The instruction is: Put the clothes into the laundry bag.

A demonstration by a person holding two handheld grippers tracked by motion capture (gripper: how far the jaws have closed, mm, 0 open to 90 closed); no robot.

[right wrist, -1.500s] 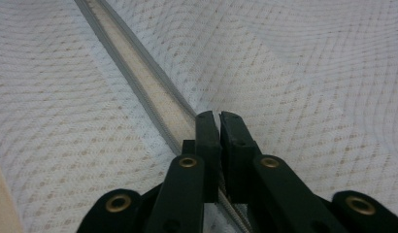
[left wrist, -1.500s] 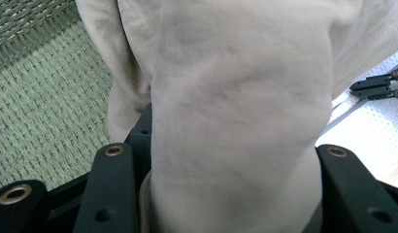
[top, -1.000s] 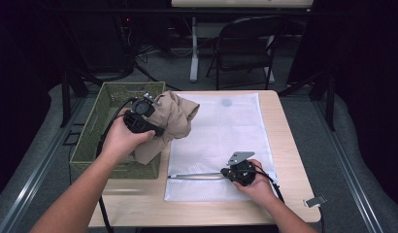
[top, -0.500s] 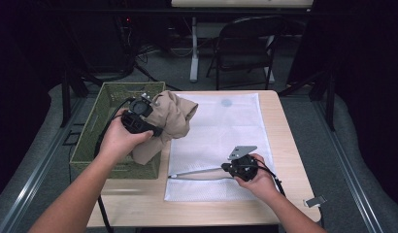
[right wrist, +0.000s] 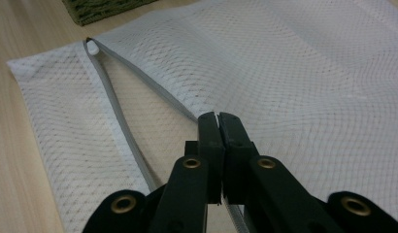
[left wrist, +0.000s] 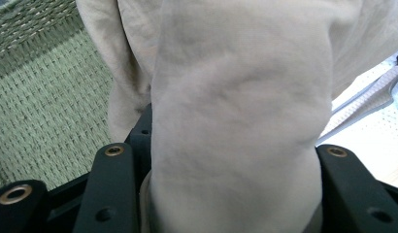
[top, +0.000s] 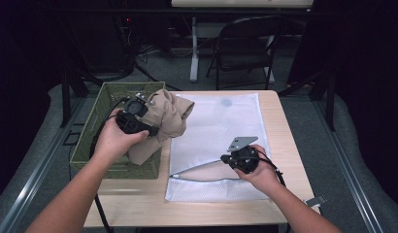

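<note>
The beige garment (top: 163, 124) hangs bunched from my left gripper (top: 139, 116), above the near right corner of the green basket (top: 97, 141), its lower end draping over the basket's right wall toward the table (top: 139, 204). In the left gripper view the cloth (left wrist: 236, 116) sits squarely between the two black jaws, which are clamped on a thick fold of it, with the basket's weave (left wrist: 46, 107) behind on the left.

The white mesh bag (top: 226, 126) lies flat on the table just right of the basket, with its zippered mouth along the near edge. My right gripper (top: 236, 159) is at that mouth, with jaws pressed together on the upper edge of the zipper (right wrist: 153, 92). I see that edge lifted off the lower one, so the mouth gapes in a long wedge that narrows to the zipper's end (right wrist: 92, 47) near the basket's corner. From the right gripper view I take it that a thin strip of mesh and zipper tape is pinched between the jaw tips, though the contact itself is partly hidden by the jaws.

Garment and bag are near each other but apart. A folding chair (top: 245, 43) stands beyond the table's far edge.
</note>
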